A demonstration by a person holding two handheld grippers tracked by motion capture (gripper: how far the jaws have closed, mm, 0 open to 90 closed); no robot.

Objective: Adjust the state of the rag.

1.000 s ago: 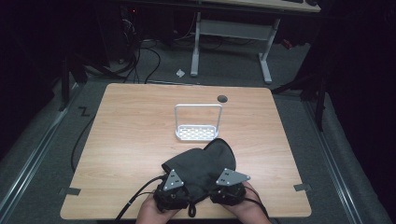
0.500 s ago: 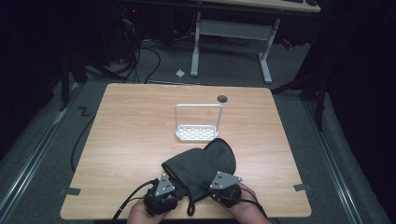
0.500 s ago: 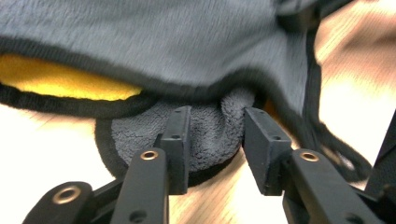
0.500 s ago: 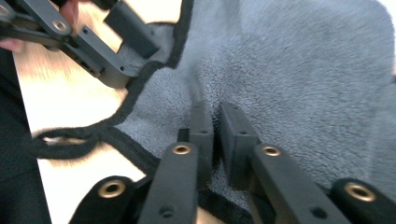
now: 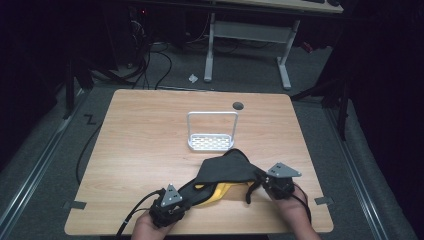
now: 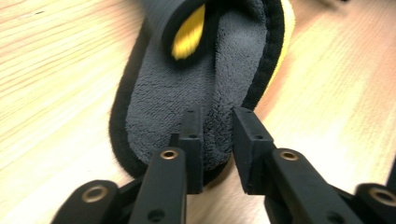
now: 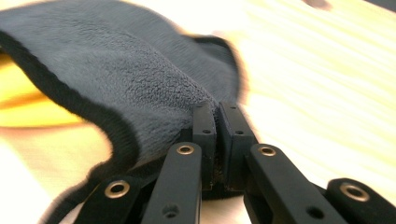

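cloth: a dark grey cloth (image 5: 222, 170) with black edging and a yellow underside lies rumpled at the near side of the table (image 5: 145, 135), stretched between the two grippers, just in front of the rack

left gripper: the left gripper (image 6: 217, 140) has its jaws parted, a fold of the cloth's near end sitting in the gap; looks like a loose straddle, not a pinch yet

right gripper: the right gripper (image 7: 217, 135) is clamped tight on the cloth's edge, lifting that side a bit so the yellow shows under it

why held like this: probably one end each, so the cloth can be pulled flat or folded

rack: a small white wire rack (image 5: 212, 131) stands mid-table, apart from the cloth, out of the way
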